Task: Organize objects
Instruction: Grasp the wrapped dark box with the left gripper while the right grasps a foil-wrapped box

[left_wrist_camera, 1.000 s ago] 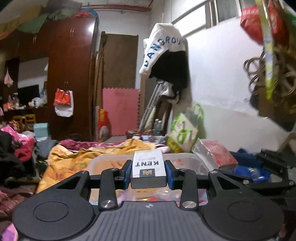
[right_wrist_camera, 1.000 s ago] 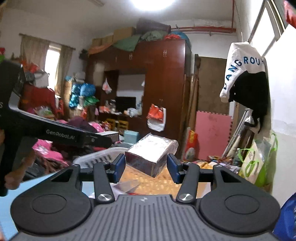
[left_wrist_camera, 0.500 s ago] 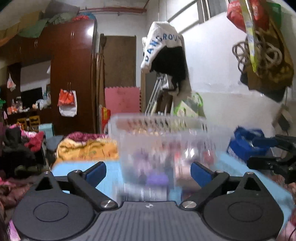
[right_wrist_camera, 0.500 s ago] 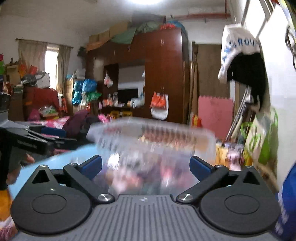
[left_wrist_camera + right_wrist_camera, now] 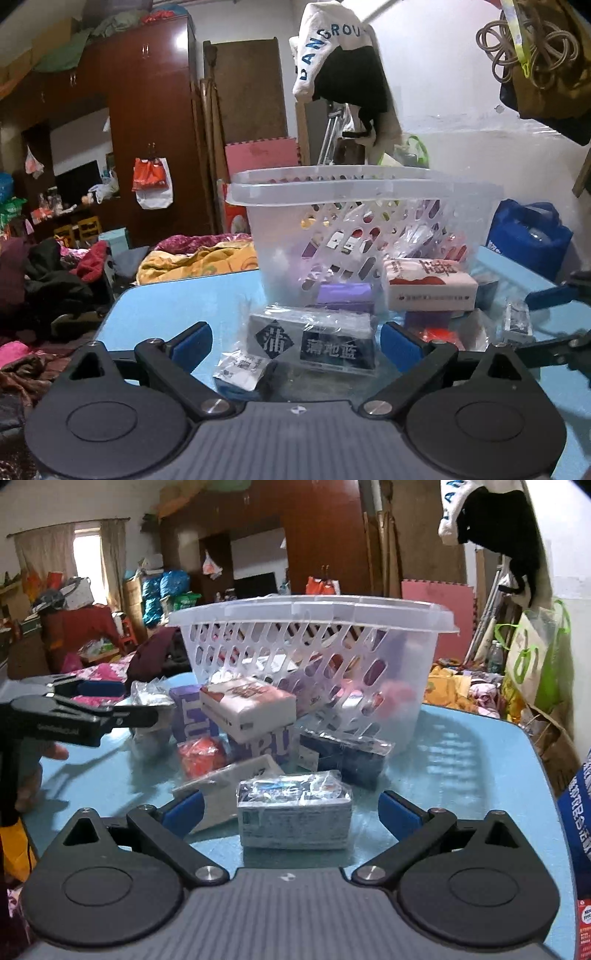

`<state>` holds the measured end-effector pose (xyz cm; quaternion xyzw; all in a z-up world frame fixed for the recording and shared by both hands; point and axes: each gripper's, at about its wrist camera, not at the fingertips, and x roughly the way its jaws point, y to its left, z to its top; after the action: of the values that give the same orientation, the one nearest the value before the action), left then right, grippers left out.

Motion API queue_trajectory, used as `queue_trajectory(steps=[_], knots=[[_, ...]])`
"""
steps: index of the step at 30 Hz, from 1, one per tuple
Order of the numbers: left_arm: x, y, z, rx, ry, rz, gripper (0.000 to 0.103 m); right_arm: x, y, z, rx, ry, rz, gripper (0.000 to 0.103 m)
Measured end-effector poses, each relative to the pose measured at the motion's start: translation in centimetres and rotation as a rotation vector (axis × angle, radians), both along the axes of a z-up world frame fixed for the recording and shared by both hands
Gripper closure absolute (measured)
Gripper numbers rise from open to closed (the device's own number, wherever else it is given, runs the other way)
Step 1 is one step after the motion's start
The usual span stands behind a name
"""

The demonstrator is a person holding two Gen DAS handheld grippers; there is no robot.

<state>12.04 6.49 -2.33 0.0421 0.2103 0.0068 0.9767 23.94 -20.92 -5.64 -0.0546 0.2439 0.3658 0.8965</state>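
Note:
A clear plastic basket (image 5: pixel 354 192) (image 5: pixel 306 616) with several packs inside stands on the blue table (image 5: pixel 177 306) (image 5: pixel 472 760). Several wrapped boxes lie in front of it. My left gripper (image 5: pixel 295 341) is open and low over the table, with a dark box with Chinese characters (image 5: pixel 314 341) between its jaws, untouched. My right gripper (image 5: pixel 291 806) is open, with a grey foil-wrapped box (image 5: pixel 293 812) between its jaws, untouched. A white and red box (image 5: pixel 430 284) (image 5: pixel 247 701) rests on purple boxes (image 5: pixel 184 712). The left gripper shows in the right wrist view (image 5: pixel 81 701).
A small wrapped pack (image 5: pixel 240 369) lies near my left finger. A dark wrapped box (image 5: pixel 343 757) and an orange pack (image 5: pixel 201 755) lie by the basket. A blue bag (image 5: pixel 528 236) stands at the table's right. Bedding and clutter lie beyond the table.
Both grippers let go of their boxes, the KENT pack and a wrapped box, over the basket, opened wide and dropped to table level in front of the loose boxes.

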Motion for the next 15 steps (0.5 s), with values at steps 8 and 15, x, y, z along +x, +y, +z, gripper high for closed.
queue_trajectory(steps=[8,15], knots=[[0.9,-1.5,-0.1,0.071,0.019,-0.004,0.018,-0.2,-0.3,-0.4,-0.003,0.023,0.023,0.029],[-0.8,-0.9,0.2,-0.017,-0.046,-0.003,0.024,-1.5,-1.0,-0.2,0.041,-0.06,0.011,0.034]])
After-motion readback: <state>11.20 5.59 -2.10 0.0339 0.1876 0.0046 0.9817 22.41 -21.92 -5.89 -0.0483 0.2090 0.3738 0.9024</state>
